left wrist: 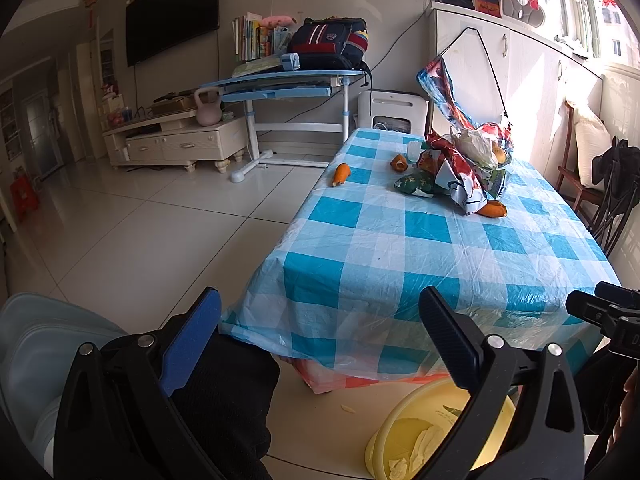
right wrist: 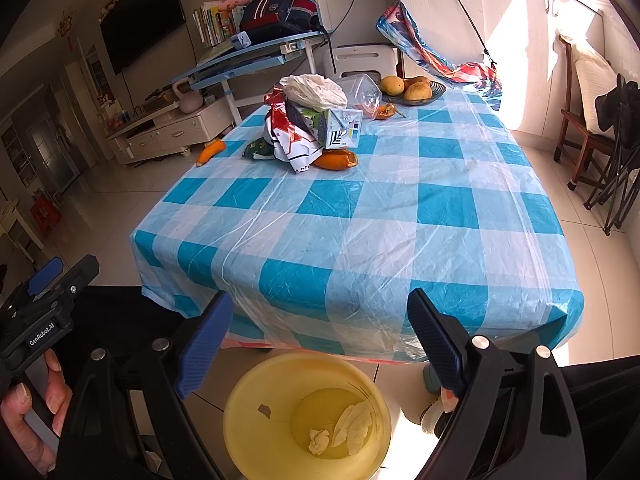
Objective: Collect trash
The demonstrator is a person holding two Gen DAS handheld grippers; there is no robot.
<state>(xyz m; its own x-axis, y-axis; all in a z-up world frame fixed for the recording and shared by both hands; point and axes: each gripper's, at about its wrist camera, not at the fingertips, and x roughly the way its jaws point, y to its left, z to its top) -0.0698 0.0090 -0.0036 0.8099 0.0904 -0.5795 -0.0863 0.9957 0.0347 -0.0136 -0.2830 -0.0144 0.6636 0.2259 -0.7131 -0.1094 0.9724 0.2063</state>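
Note:
A heap of trash (right wrist: 308,120) lies at the far end of the blue-checked table (right wrist: 360,220): printed wrappers, a milk carton (right wrist: 340,128) and a white plastic bag (right wrist: 316,90). Orange peels lie around it, one at the left edge (right wrist: 211,151) and one in front (right wrist: 335,159). The left wrist view shows the same heap (left wrist: 460,164) and peels (left wrist: 341,174). On the floor below the near table edge stands a yellow bin (right wrist: 264,400) with crumpled tissues (right wrist: 352,424) inside. My right gripper (right wrist: 320,312) hangs open above the bin. My left gripper (left wrist: 320,312) is open too, and both hold nothing.
A bowl (right wrist: 438,90) of mangoes and a clear plastic container (right wrist: 364,94) sit behind the heap. A colourful kite (right wrist: 420,48) leans at the far right corner. A chair (right wrist: 580,136) stands to the right, a blue desk (left wrist: 288,80) and TV cabinet (left wrist: 180,144) beyond.

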